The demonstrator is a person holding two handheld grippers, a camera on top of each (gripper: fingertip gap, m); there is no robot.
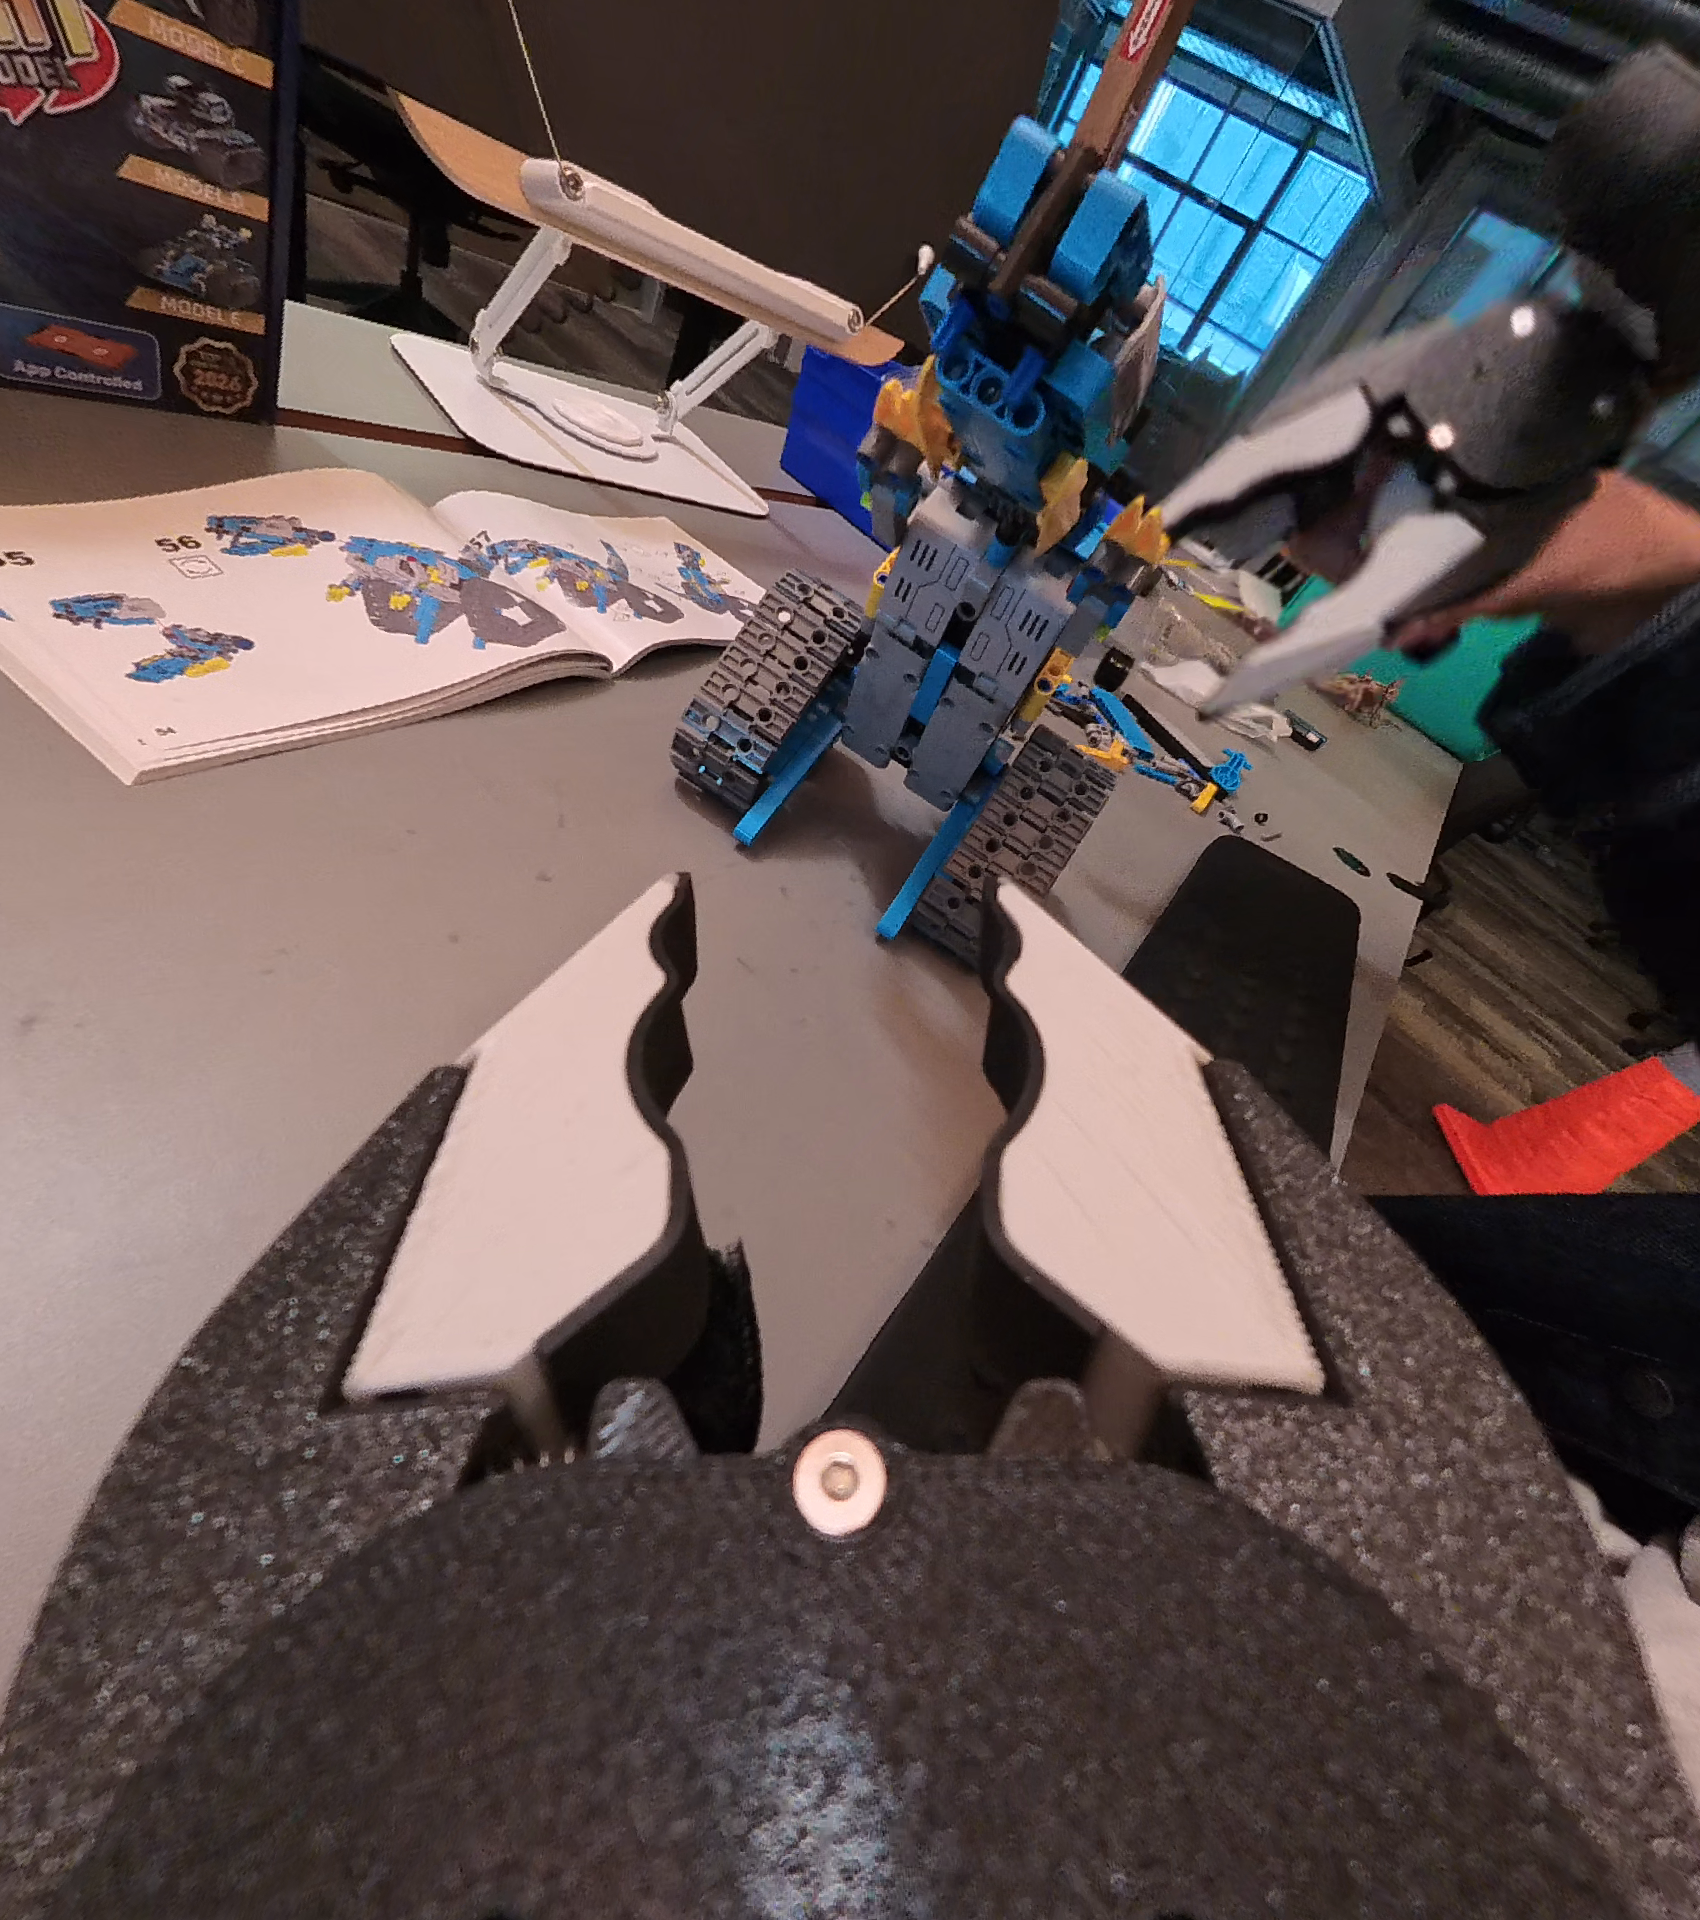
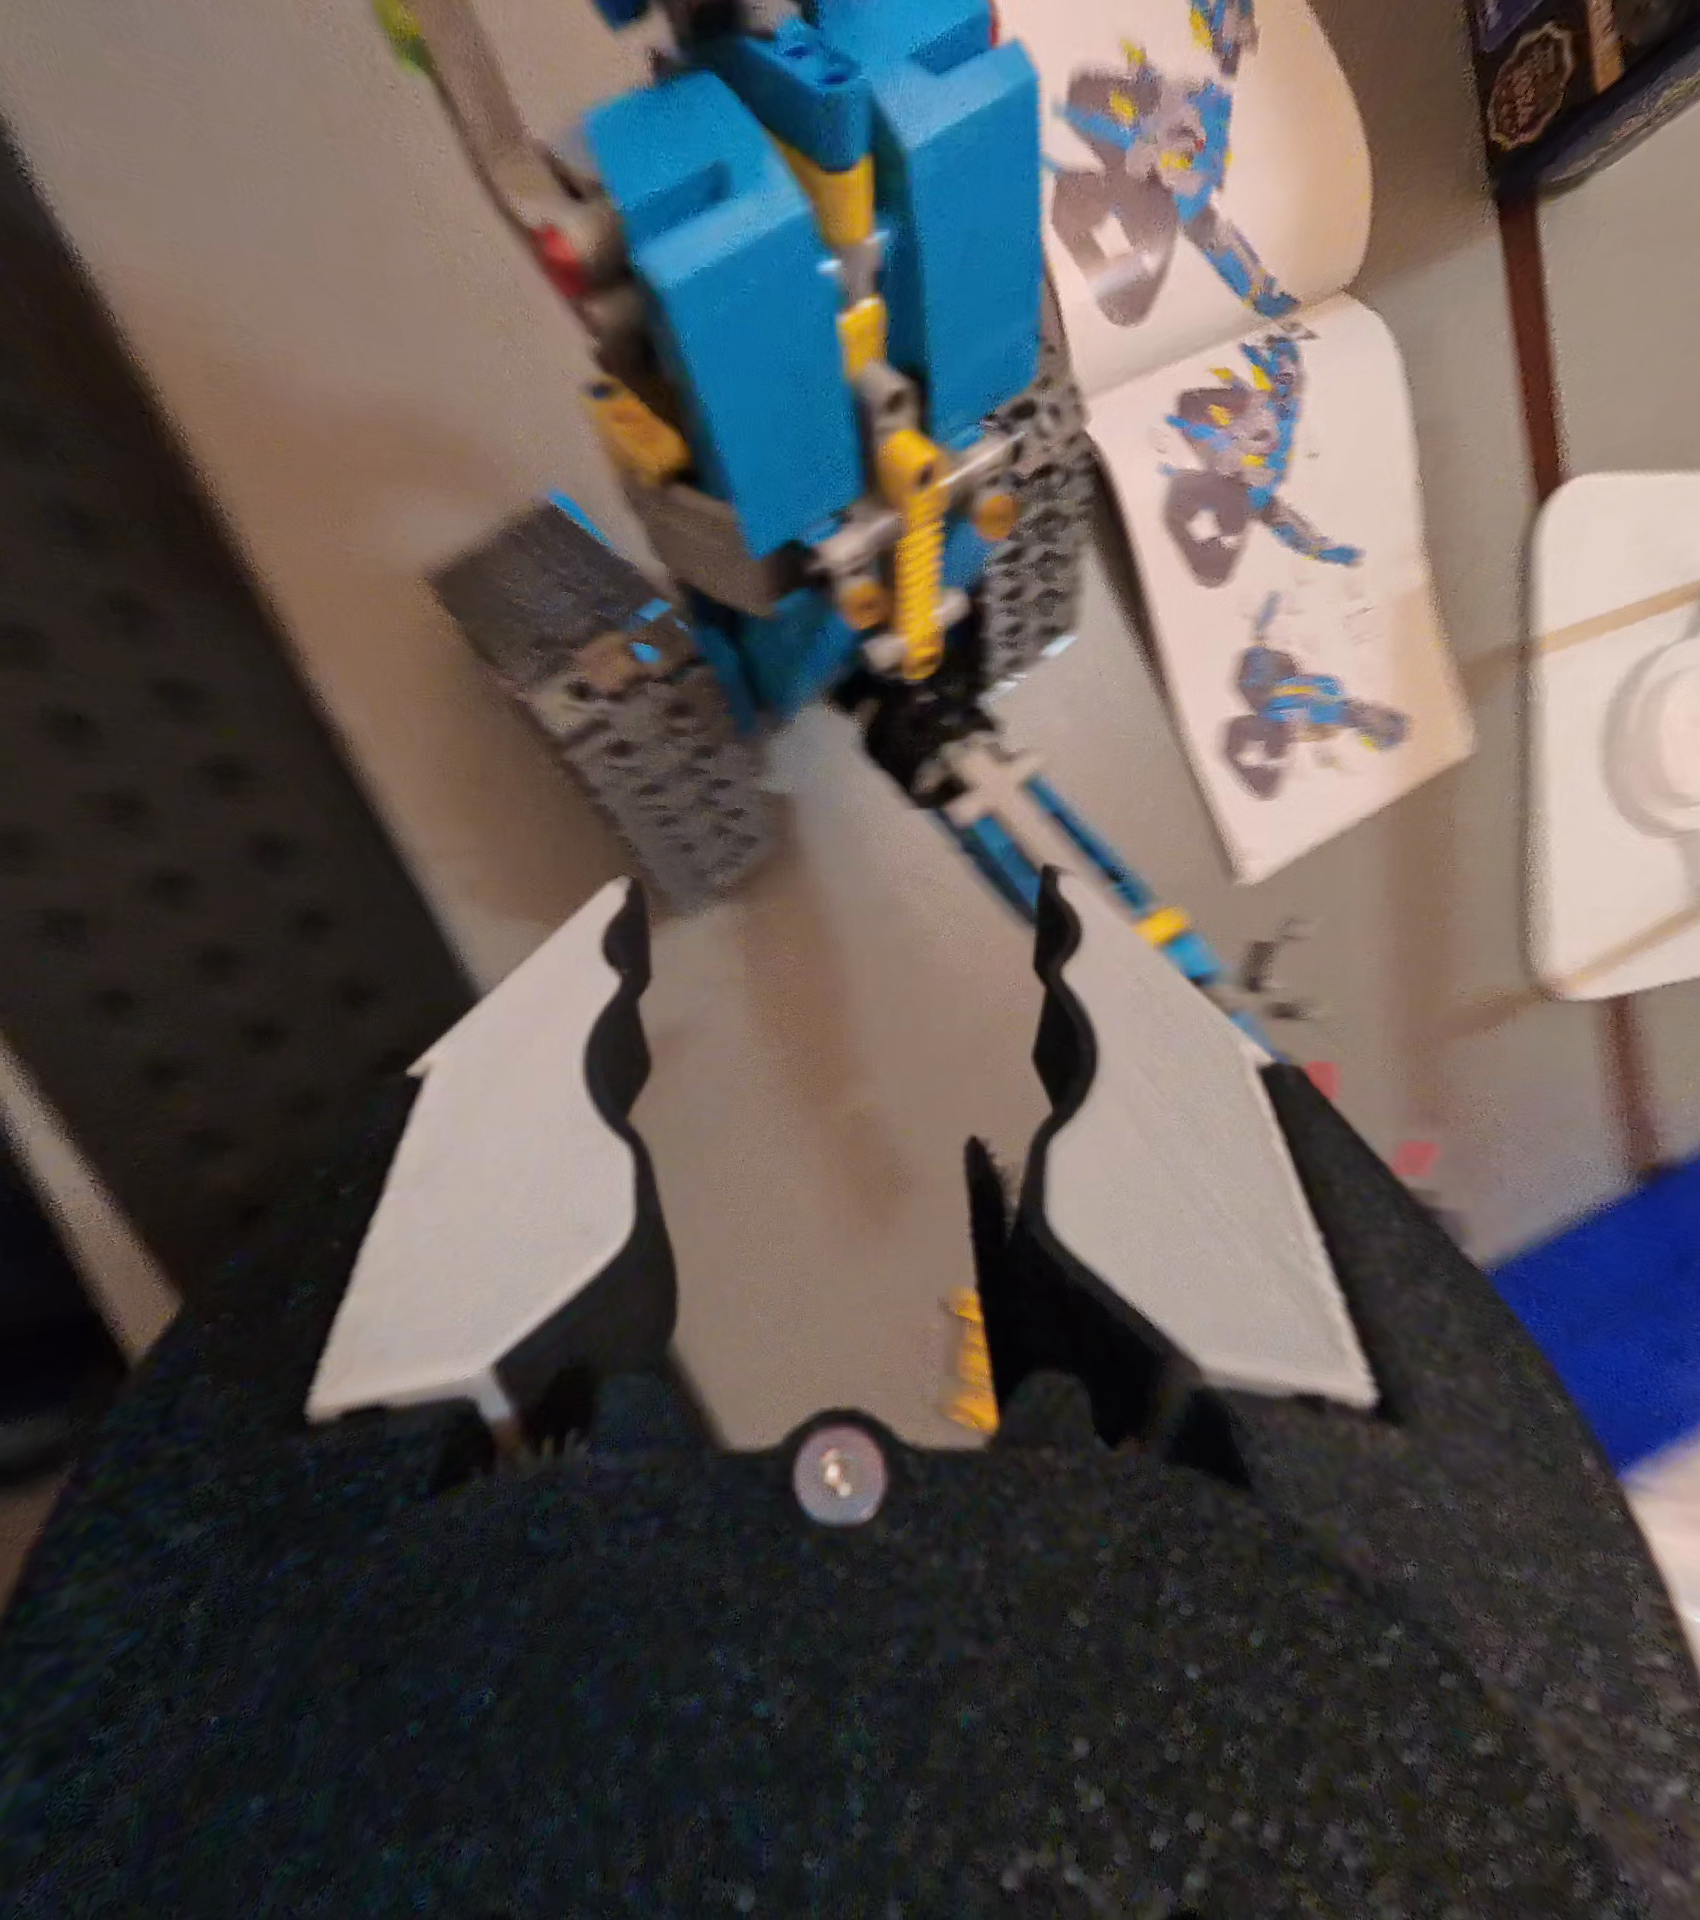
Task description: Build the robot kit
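White-fingered tongs, both pairs spread and empty, are flanking a blue and grey brick-built tracked robot standing on the grey surface.

Left tongs are hovering low over the surface with the jaws apart, the toy robot just ahead, its right track close by the right fingertip. Right tongs are hanging open in the air beside the robot's upper body; from their own view these tongs are looking down on the robot. An open instruction booklet is lying left of the robot, with a white folding stand and a dark printed box behind. Small loose bricks are scattered to the robot's right.
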